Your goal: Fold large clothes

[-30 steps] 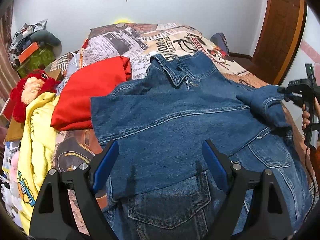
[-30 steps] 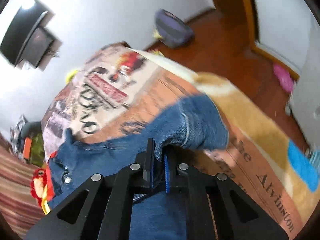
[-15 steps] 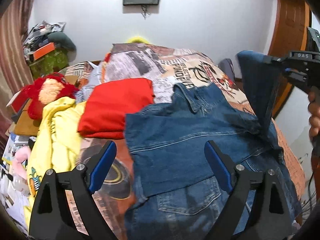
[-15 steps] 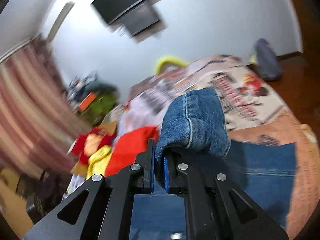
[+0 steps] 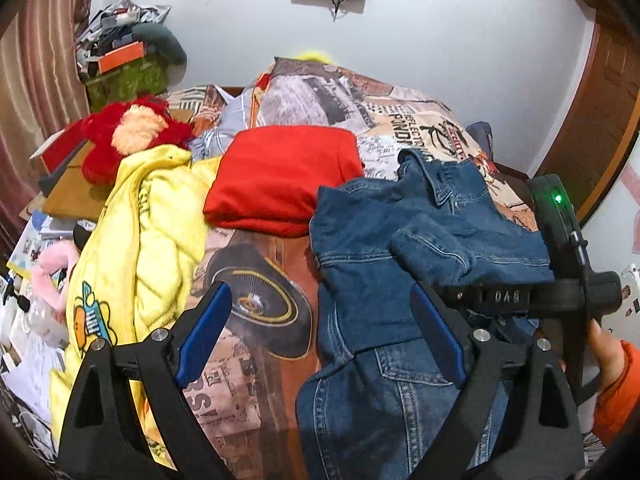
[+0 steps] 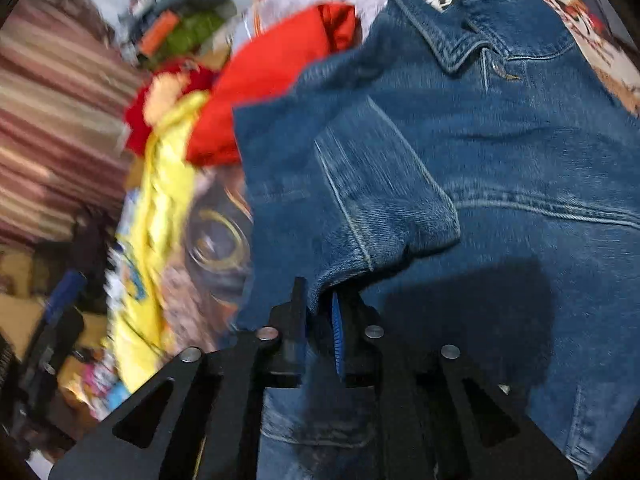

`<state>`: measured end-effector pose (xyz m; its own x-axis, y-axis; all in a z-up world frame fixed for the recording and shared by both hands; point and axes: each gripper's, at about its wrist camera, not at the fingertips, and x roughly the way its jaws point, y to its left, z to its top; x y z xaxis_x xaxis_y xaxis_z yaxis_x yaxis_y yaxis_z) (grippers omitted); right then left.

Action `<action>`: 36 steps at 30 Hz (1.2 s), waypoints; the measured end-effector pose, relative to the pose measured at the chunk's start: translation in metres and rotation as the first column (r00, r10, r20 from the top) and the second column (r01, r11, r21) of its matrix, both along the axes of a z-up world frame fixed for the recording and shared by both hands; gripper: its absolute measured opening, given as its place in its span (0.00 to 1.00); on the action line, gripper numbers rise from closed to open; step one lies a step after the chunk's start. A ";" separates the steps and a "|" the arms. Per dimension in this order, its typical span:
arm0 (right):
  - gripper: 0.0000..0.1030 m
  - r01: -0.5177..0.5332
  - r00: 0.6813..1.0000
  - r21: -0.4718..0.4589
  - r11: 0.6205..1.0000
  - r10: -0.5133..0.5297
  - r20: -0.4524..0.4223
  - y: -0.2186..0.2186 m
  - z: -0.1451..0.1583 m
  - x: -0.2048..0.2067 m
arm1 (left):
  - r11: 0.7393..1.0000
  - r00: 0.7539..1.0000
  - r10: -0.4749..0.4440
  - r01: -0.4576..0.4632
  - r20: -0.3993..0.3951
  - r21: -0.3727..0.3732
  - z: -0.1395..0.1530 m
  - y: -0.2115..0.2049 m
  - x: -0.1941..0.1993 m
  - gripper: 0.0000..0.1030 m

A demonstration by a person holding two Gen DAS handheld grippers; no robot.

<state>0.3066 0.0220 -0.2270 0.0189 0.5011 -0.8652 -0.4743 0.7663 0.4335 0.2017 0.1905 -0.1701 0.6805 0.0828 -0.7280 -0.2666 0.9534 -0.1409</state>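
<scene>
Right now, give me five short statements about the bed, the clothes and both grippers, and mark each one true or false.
1. The right gripper has its jaws shut on the cuff of the blue denim jacket. True.
2. The left gripper is clamped on the jacket. False: its jaws stand wide open and hold nothing.
3. A folded red garment lies on the printed bedspread, beside the jacket's collar end. True.
4. The yellow blanket covers the jacket. False: it lies apart, at the bed's far left side.
5. The held sleeve lies over the jacket's body. True.
</scene>
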 end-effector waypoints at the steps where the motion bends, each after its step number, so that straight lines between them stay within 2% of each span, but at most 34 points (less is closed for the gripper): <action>1: 0.18 -0.026 1.000 -0.012 1.000 0.026 -0.002 0.001 0.002 -0.002 | 1.000 1.000 -0.001 0.001 -0.006 -0.001 -0.002 -0.001 0.001 0.88; 3: 0.38 -0.077 0.997 -0.012 0.997 0.077 -0.009 0.001 0.011 -0.006 | 1.000 1.000 -0.009 0.009 -0.020 -0.002 -0.005 -0.006 0.004 0.88; 5: 0.49 -0.106 0.994 0.011 0.994 0.106 0.010 -0.009 0.025 -0.010 | 1.000 0.999 -0.021 0.021 -0.027 0.003 -0.006 -0.010 0.007 0.88; 6: 0.51 -0.110 0.993 0.012 0.994 0.109 0.033 -0.017 0.033 -0.012 | 0.999 0.999 -0.032 0.033 -0.032 0.011 -0.007 -0.015 0.011 0.88; 9: 0.51 -0.112 0.987 -0.003 0.994 0.111 0.113 -0.040 0.051 -0.014 | 0.997 0.996 -0.071 0.072 -0.047 0.030 -0.008 -0.030 0.020 0.88; 12: 0.52 -0.061 0.981 -0.026 0.998 0.065 0.185 -0.070 0.063 -0.008 | 0.991 0.991 -0.115 0.119 -0.063 0.065 -0.008 -0.049 0.032 0.88; 14: 0.52 0.012 0.967 -0.060 0.998 0.004 0.255 -0.098 0.068 -0.002 | 0.985 0.987 -0.142 0.148 -0.071 0.087 -0.010 -0.061 0.039 0.88; 18: 0.53 0.133 0.949 -0.118 0.984 -0.092 0.302 -0.148 0.064 0.014 | 0.969 0.975 -0.202 0.213 -0.098 0.122 -0.017 -0.090 0.064 0.88; 23: 0.53 0.295 0.931 -0.158 0.942 -0.246 0.270 -0.214 0.039 0.034 | 0.955 0.955 -0.241 0.265 -0.173 0.131 -0.039 -0.112 0.096 0.88; 27: 0.53 0.370 0.918 -0.184 0.911 -0.329 0.219 -0.248 0.016 0.043 | 0.959 0.942 -0.224 0.259 -0.248 0.117 -0.063 -0.111 0.115 0.88; 30: 0.53 0.407 0.911 -0.183 0.895 -0.383 0.151 -0.265 -0.005 0.044 | 0.968 0.936 -0.195 0.233 -0.294 0.097 -0.083 -0.104 0.123 0.89; 33: 0.53 0.425 0.905 -0.155 0.892 -0.413 0.102 -0.270 -0.020 0.043 | 0.983 0.949 -0.141 0.167 -0.283 0.070 -0.088 -0.090 0.121 0.93; 36: 0.53 0.432 0.901 -0.132 0.892 -0.422 0.097 -0.270 -0.019 0.043 | 0.994 0.957 -0.061 0.086 -0.284 0.075 -0.088 -0.067 0.115 0.94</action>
